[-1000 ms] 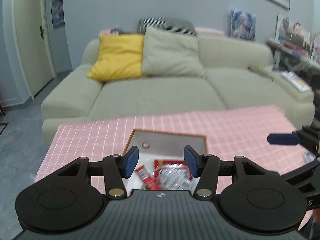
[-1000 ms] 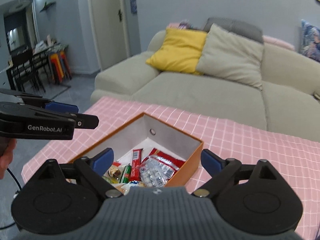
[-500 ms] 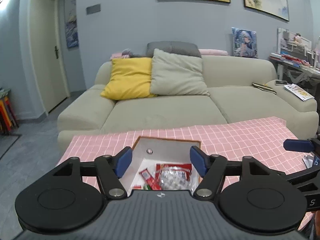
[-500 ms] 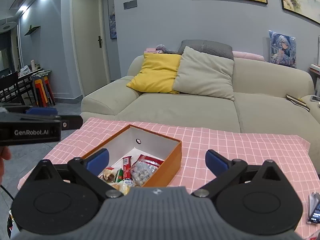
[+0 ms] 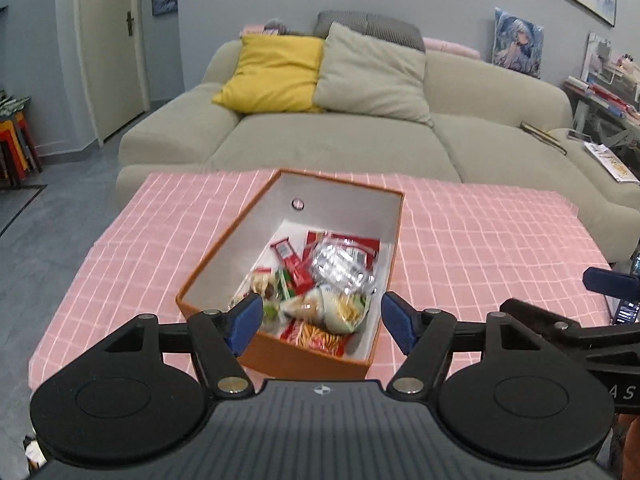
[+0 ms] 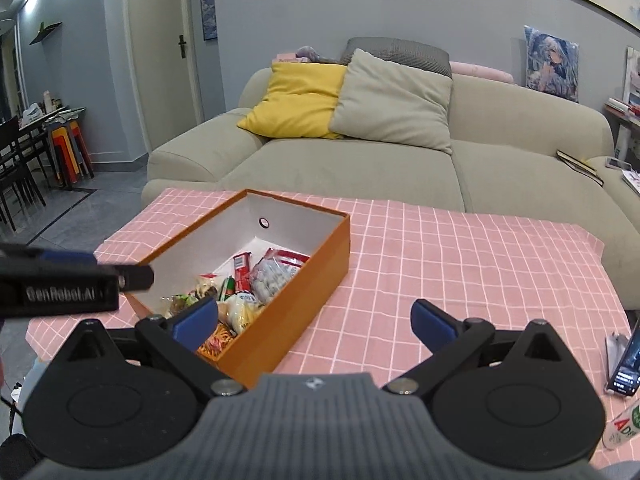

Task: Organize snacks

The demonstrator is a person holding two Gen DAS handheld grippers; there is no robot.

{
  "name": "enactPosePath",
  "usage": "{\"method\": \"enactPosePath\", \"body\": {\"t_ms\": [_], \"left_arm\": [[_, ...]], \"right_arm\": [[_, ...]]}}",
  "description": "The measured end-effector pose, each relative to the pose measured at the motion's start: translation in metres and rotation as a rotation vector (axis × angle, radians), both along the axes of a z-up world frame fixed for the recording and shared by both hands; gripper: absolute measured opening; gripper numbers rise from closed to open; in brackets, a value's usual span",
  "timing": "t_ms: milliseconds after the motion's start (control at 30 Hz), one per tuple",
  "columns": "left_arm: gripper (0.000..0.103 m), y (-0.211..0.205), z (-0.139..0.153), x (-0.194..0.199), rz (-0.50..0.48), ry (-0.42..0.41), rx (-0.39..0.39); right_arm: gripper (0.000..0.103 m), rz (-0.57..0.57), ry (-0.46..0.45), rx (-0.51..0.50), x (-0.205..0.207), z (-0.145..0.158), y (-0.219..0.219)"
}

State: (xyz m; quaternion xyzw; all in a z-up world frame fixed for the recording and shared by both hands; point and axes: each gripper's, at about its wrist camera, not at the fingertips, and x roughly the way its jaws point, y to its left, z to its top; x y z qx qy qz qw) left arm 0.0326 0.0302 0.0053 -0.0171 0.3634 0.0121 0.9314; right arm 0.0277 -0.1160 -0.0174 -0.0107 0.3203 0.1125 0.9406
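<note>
The left gripper (image 5: 322,318) hangs with its jaws spread wide and nothing between them, directly over the near end of the orange box (image 5: 280,354); against the view half a second ago, where it was raised and looking level across the room, it has dropped and pitched down so that the box now fills the middle of its view. The right gripper (image 6: 314,320) is likewise spread wide and empty, poised above the box's near right corner and the bare cloth beside it, and it too has come lower and closer than before. The snacks (image 5: 320,280) all lie inside the box, heaped toward its near end: a clear crinkled bag on top, red stick packs beside it, a noodle-type pack nearest the front wall (labels too blurred to read). The far half of the box floor is bare white. The pink checked tablecloth (image 6: 440,264) around the box carries no loose snack in either view. A phone (image 6: 626,364) stands at the right edge of the table, near the right gripper. Judgement: collection appears done, and the renewed descent suggests either tidying the heap within the box or taking hold of the box itself; which one cannot be told from here.
</note>
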Motion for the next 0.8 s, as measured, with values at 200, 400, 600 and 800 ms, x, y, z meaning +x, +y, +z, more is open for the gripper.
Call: {"method": "enactPosePath", "body": {"t_ms": [200, 400, 600, 800], "left_arm": [[0.08, -0.0041, -0.0017, -0.0027, -0.007, 0.01, 0.011], [0.08, -0.0048, -0.001, -0.0039, -0.005, 0.013, 0.009], [0.08, -0.0049, -0.0002, -0.0029, -0.001, 0.021, 0.008], [0.08, -0.005, -0.0009, -0.0029, -0.003, 0.021, 0.011]], "right_arm": [[0.099, -0.008, -0.002, -0.014, -0.0035, -0.0044, 0.0025], [0.099, -0.006, -0.001, -0.019, -0.0031, -0.0055, 0.0045], [0.099, -0.003, -0.003, -0.023, -0.0027, -0.0057, 0.0065], [0.099, -0.004, 0.003, -0.021, -0.002, -0.0062, 0.0068]]}}
